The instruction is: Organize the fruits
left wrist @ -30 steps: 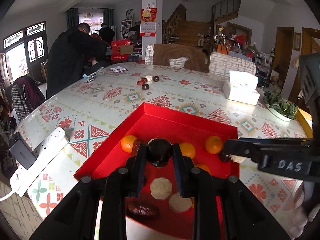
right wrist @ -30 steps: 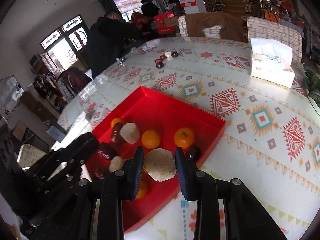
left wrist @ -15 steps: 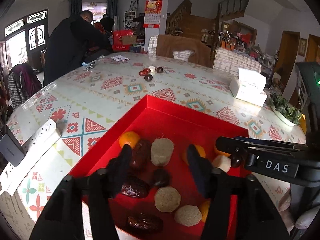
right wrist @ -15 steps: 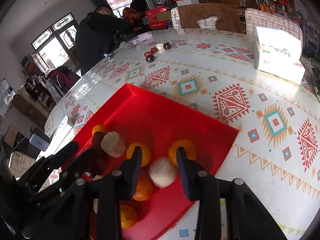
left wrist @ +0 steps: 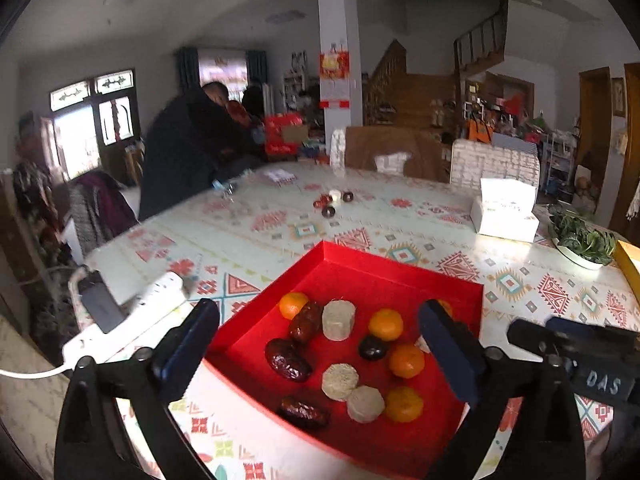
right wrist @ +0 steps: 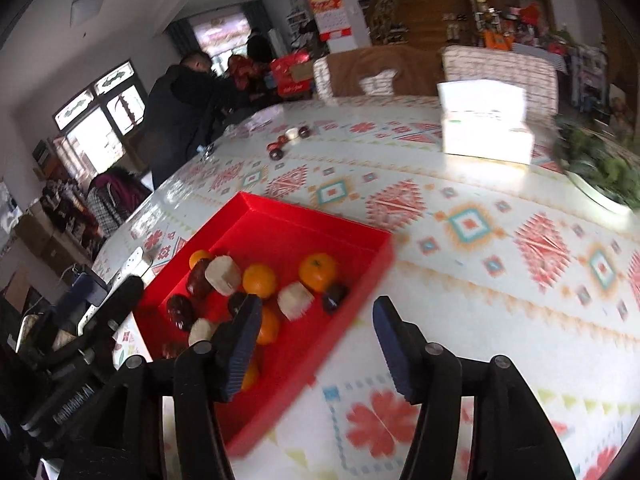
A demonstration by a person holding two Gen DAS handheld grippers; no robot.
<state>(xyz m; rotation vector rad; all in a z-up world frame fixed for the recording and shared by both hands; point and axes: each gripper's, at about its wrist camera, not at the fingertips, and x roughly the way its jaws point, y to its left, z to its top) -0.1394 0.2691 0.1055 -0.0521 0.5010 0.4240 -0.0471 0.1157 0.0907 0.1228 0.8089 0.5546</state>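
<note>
A red tray (left wrist: 400, 276) (right wrist: 320, 220) on the patterned table holds several oranges (left wrist: 385, 324) (right wrist: 318, 266), dark dates (left wrist: 289, 359), pale round cakes (left wrist: 338, 314) (right wrist: 295, 300) and a dark round fruit (left wrist: 372, 347). My left gripper (left wrist: 320, 344) is open wide and empty above the tray's near half. My right gripper (right wrist: 316, 336) is open and empty over the tray's right edge; it shows at the right of the left wrist view (left wrist: 576, 348). More small fruits (left wrist: 334, 200) (right wrist: 288, 140) lie far across the table.
A white tissue box (left wrist: 506, 210) (right wrist: 484, 122) and a dish of greens (left wrist: 582, 242) stand at the right. A white power strip (left wrist: 132, 312) and a phone (left wrist: 100, 304) lie left of the tray. Chairs and a person stand beyond the far edge.
The left gripper let go of the dark round fruit and the right let go of a pale cake, both into the tray. Both opened wide and pulled back and up.
</note>
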